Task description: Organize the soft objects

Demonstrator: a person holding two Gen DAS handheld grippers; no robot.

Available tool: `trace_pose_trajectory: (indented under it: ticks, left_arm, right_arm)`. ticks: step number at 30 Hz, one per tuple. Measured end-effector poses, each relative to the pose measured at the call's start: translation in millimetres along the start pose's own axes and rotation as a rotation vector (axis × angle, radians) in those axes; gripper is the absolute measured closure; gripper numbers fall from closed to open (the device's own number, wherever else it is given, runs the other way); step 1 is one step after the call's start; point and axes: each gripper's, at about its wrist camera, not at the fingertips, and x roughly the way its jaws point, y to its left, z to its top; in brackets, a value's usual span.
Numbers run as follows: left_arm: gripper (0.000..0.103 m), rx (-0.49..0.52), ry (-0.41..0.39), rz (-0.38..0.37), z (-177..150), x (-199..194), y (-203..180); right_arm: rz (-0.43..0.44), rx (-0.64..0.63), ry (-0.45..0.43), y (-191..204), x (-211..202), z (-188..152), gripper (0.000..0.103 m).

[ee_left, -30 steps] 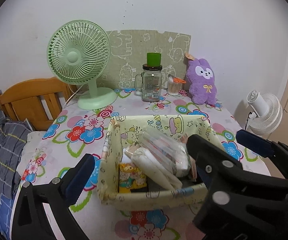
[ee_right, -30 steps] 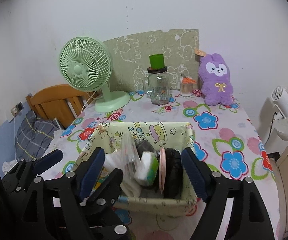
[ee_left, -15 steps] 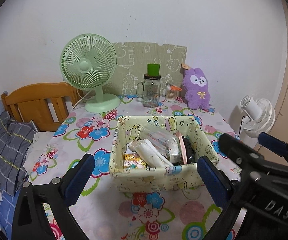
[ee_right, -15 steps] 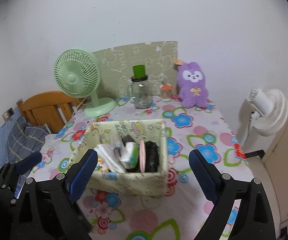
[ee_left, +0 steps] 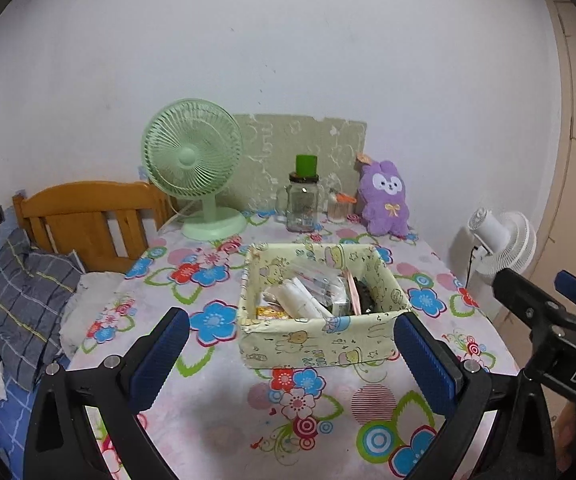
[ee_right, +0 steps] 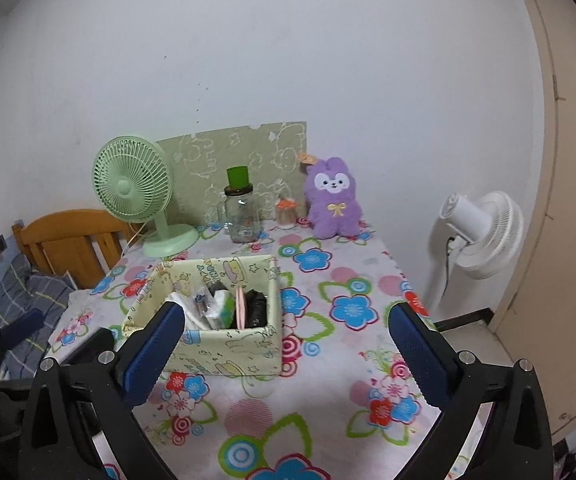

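At the bottom of the left wrist view, the left gripper point(ee_left: 288, 354) stands spread wide, its blue pads point(ee_left: 159, 356) apart over the flowered tablecloth point(ee_left: 215, 420) and grasping nothing. Along the right edge of that frame, the right gripper point(ee_left: 544, 300) shows as a black frame with a blue pad tip. Seen from its own camera, the right gripper point(ee_right: 288, 356) is likewise released; its jaws have just been opening and nothing lies between them, only bare cloth. The left pad point(ee_right: 153, 354) overlaps the near left corner of the fabric box in the picture, but whether it touches I cannot tell.

Just beyond the pads, at mid-frame, sits the fabric box point(ee_left: 320, 340), pale yellow with cartoon prints, upright on the table. Packed inside are soft items: white rolled bundles point(ee_left: 302, 300), a clear plastic packet point(ee_left: 320, 280), a small yellow printed pack point(ee_left: 269, 312), a thin pink piece point(ee_left: 352, 294) on edge, and something black point(ee_left: 364, 298) at the right end.

Farther back, along the wall, a green desk fan point(ee_left: 193, 160) stands to the left, a glass jar point(ee_left: 303, 204) with a green cup point(ee_left: 306, 165) on its lid in the centre, and a purple plush bunny point(ee_left: 386, 200) upright to the right, well apart from the box. Behind them leans a patterned green board point(ee_left: 300, 140).

At the left edge are a wooden headboard point(ee_left: 87, 216) and a plaid pillow point(ee_left: 23, 300); at the right, a white standing fan point(ee_left: 504, 240).
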Motion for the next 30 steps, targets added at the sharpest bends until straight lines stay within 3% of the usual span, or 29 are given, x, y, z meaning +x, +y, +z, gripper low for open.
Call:
trace_pose_trajectory:
  ticks: [11,30]
  left_arm:
    - [0.000,-0.009,-0.069,0.027,-4,-37,7]
    - [0.000,-0.020,-0.081,0.019,-2,-44,4]
  right_arm:
    - [0.004,-0.008,-0.051,-5,-33,-8,0.000]
    - [0.024,-0.001,-0.066,-6,-40,-12,0.000]
